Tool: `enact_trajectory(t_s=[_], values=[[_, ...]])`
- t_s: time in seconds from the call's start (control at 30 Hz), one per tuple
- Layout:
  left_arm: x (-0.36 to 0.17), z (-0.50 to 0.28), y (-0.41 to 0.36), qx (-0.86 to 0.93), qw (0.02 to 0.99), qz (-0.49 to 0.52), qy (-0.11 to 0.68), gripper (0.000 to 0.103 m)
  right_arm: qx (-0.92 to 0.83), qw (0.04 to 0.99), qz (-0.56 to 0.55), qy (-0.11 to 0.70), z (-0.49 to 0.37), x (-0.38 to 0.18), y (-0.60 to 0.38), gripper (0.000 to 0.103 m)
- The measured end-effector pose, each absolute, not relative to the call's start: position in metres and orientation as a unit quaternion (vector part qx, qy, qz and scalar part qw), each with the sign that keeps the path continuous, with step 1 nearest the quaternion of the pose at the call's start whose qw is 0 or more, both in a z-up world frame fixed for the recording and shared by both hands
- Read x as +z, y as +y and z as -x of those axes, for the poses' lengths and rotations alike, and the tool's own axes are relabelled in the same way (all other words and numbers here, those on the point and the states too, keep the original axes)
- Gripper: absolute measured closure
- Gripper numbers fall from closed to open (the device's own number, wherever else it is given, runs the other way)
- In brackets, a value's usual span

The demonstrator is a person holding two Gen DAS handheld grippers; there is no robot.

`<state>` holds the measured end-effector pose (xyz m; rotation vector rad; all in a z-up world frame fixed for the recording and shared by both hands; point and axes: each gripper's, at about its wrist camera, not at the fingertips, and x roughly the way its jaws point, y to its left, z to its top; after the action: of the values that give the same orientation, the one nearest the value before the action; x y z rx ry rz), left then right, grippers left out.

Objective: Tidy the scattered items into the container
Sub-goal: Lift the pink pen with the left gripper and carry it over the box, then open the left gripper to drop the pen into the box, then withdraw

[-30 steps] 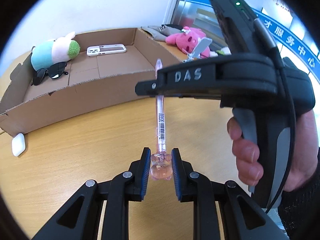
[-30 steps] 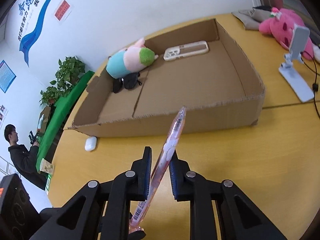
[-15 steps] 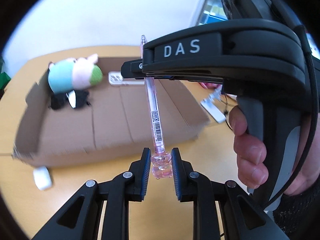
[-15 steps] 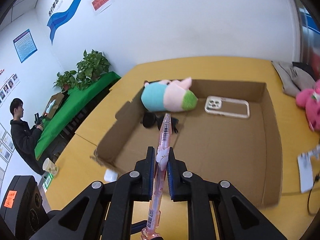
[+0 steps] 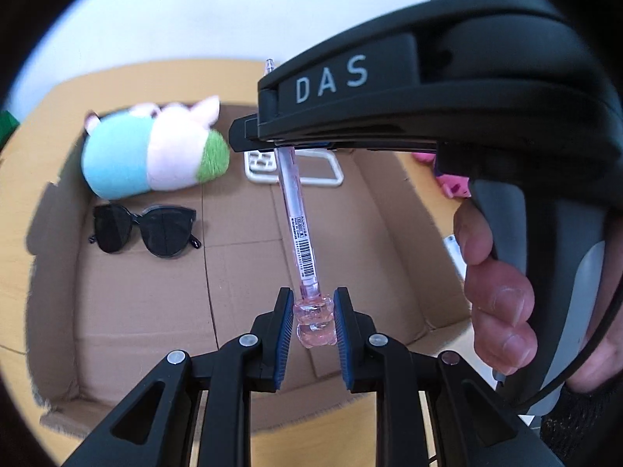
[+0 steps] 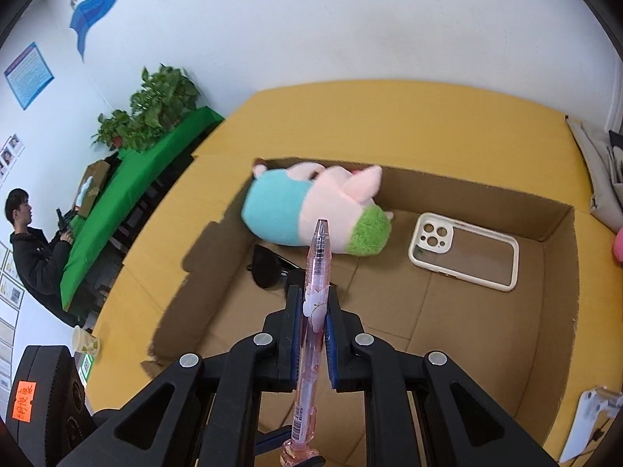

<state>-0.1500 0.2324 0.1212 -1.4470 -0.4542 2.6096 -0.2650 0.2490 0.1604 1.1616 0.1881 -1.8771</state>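
Both grippers have carried the pink pen [image 5: 299,229] from beside the cardboard box [image 6: 553,334] to above its floor. Right gripper [image 6: 314,311] clamps the pen's barrel; left gripper [image 5: 314,317] is closed on its bear-shaped cap. Inside the box lie a plush toy [image 6: 307,212], sunglasses [image 5: 144,229] and phone case [image 6: 465,251].

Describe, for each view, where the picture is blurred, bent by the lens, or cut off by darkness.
Left wrist view: black vignette at the corners; plush toy softly blurred, while the pen barcode and sunglasses are crisp; box walls bow outward. Right wrist view: plant smeared; table edge curves strongly; phone case sharp; dark rim at the corners.
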Motion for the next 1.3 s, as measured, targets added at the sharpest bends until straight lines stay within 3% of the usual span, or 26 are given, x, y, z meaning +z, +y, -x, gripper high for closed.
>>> enact_trajectory(t_s=[0.47, 0.93, 1.0, 1.03, 1.07, 1.13, 1.3], values=[[0.038, 0.221, 0.208, 0.768, 0.045, 0.614, -0.175, 0.083, -0.701, 0.402, -0.588, 0.036, 0.344, 0.035, 0.215, 0.091], [0.023, 0.216, 0.199, 0.751, 0.051, 0.628, -0.199, 0.083, -0.699, 0.389, -0.600, 0.026, 0.353, 0.016, 0.211, 0.090], [0.025, 0.211, 0.198, 0.755, 0.043, 0.623, -0.201, 0.083, -0.700, 0.388, -0.600, 0.022, 0.353, 0.016, 0.213, 0.084], [0.026, 0.209, 0.198, 0.758, 0.040, 0.620, -0.198, 0.083, -0.702, 0.386, -0.599, 0.022, 0.353, 0.018, 0.213, 0.072], [0.028, 0.206, 0.197, 0.760, 0.038, 0.619, -0.197, 0.083, -0.705, 0.384, -0.596, 0.022, 0.352, 0.020, 0.215, 0.050], [0.032, 0.200, 0.195, 0.762, 0.032, 0.616, -0.198, 0.082, -0.714, 0.384, -0.585, 0.018, 0.350, 0.029, 0.221, 0.033], [0.060, 0.170, 0.193, 0.797, 0.020, 0.576, -0.179, 0.078, -0.738, 0.397, -0.545, 0.018, 0.336, 0.066, 0.245, 0.027]])
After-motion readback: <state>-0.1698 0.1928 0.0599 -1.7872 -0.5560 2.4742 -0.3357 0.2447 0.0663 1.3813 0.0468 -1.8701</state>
